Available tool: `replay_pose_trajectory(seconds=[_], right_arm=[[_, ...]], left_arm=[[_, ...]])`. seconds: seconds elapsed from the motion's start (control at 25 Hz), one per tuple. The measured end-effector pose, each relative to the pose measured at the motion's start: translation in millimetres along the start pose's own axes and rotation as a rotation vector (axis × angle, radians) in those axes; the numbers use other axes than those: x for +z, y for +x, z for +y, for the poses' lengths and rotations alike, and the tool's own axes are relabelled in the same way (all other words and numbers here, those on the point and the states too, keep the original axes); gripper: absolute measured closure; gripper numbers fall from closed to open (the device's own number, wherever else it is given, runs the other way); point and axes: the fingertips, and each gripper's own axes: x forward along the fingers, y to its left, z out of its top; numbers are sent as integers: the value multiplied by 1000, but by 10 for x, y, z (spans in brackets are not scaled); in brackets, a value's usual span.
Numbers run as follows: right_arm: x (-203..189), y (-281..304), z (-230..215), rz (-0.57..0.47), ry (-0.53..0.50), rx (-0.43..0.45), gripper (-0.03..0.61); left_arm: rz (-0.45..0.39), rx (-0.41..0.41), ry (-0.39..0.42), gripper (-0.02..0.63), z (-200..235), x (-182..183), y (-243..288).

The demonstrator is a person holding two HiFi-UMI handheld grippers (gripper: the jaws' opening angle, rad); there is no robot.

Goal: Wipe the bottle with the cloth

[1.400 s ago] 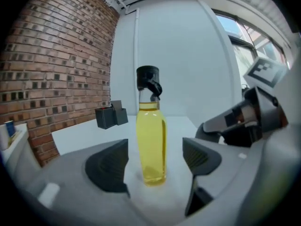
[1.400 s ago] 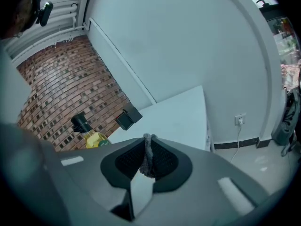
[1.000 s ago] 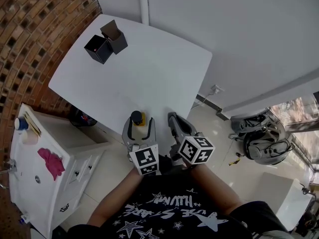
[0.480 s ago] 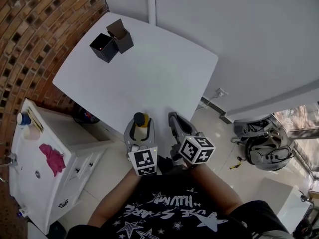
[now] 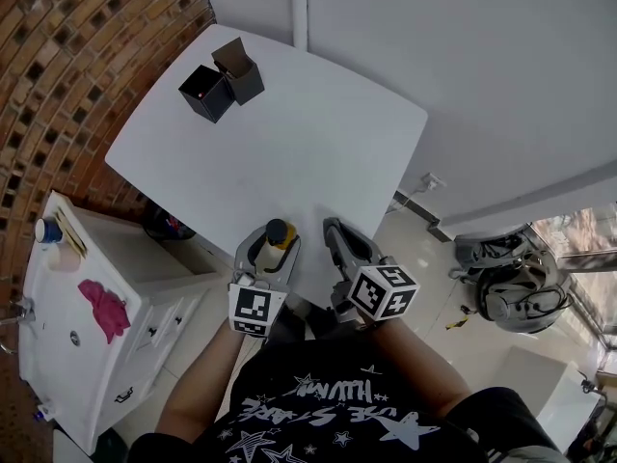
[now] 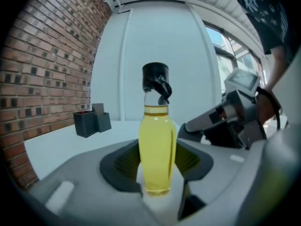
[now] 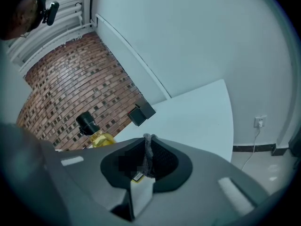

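- White desk [image 5: 289,133] ahead of both hand-held grippers.
- Left hand-held gripper [image 6: 157,173] clenched on bottle.
- Right hand-held gripper [image 7: 148,142] just right of it, pinched shut on grey cloth.
- Two black boxes [image 5: 222,83] far ahead-left.
- Bottle [image 6: 157,145] upright between left pads, yellow liquid, black cap.
- Grey cloth [image 7: 148,154]: only thin edge shows between right pads.

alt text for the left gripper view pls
A bottle of yellow liquid with a black cap stands upright, gripped by the left gripper. Behind it is a white table with two black boxes near a brick wall; the right gripper shows at the right.
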Motion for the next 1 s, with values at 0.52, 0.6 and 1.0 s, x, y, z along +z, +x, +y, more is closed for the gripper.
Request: replay_pose_trajectory(seconds=[0.52,0.6,1.0], right_arm=[[198,47,224,-42,-13,34,538],[224,48,292,-46,-8,55,537],[234,52,543,-29,5,145,538]], left_arm=[[-3,-301,86,413,-164,1,-58],[1,-356,96,413,-195,-7,-88],[8,-378,129,399,-235,-6,-86]])
